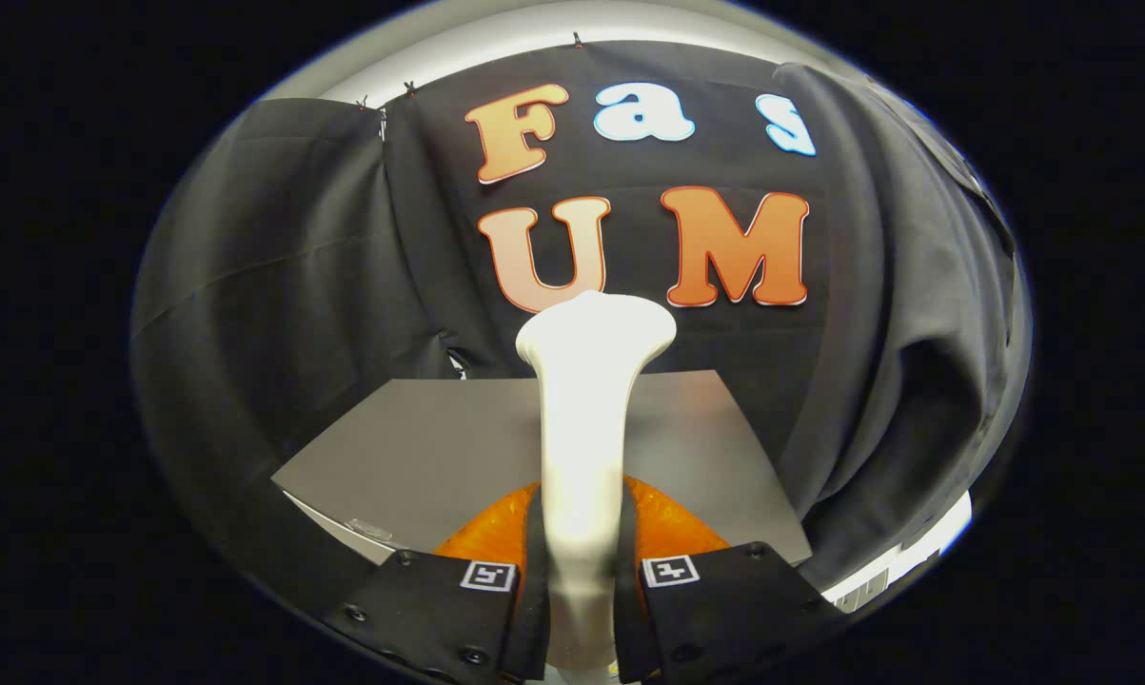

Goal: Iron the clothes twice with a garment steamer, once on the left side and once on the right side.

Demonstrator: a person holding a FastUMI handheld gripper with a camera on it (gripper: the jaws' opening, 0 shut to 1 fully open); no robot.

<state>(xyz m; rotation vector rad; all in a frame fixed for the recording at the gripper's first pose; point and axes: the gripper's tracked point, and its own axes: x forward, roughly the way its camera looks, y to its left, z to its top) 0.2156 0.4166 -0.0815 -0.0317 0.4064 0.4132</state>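
Note:
A white garment steamer (586, 428) stands upright between my fingers, its handle clamped on both sides and its wide head flaring at the top, beyond the fingertips. My gripper (582, 557) is shut on the steamer's handle. A dark grey garment (915, 314) hangs to the right of the steamer, draped in folds in front of the black booth wall. The steamer's head is apart from the garment, left of it.
A grey tabletop (420, 457) lies below and behind the steamer, its near edge running left of my fingers. An orange rounded object (672, 523) sits on it just behind the steamer's handle. Black cloth wall (296, 266) closes the back and left.

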